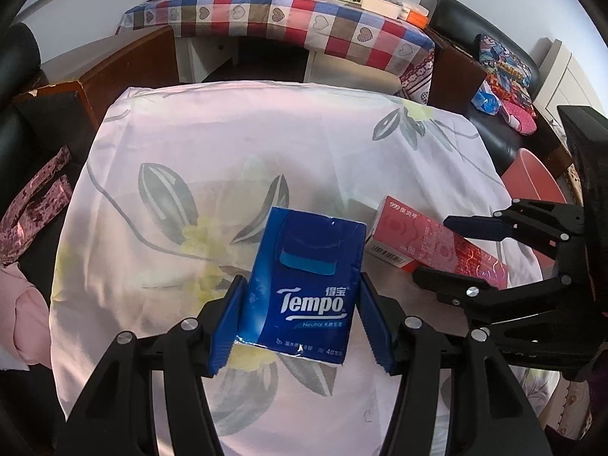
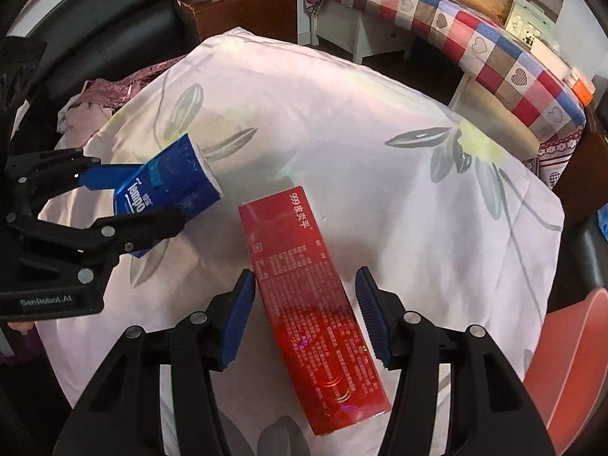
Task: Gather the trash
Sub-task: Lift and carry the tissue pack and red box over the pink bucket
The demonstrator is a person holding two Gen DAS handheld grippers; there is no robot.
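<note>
- Right now your left gripper (image 1: 298, 321) has its jaws wide around the blue Tempo tissue pack (image 1: 304, 288); the pads sit against the pack's two sides and the right wrist view shows it tilted up off the cloth, so it looks held.
- Your right gripper (image 2: 304, 319) straddles the red 999 medicine box (image 2: 311, 300), which lies flat on the flowered cloth (image 2: 342, 133). Its jaws stand part open, one pad close to the box's edge, the other with a clear gap, so nothing is gripped there.
- Judging by this, you are at the pick-up step: one piece in hand, the second lined up. Next you would need to close squarely across the box's narrow width, then lift both.
- Count: two pieces of trash, one pack and one box, just beside each other near the cloth's front edge.
- Off to the right sits one red-orange bin (image 2: 570, 361), probably the drop point.
- Farther back stands one desk under a checked cloth (image 1: 266, 15).
</note>
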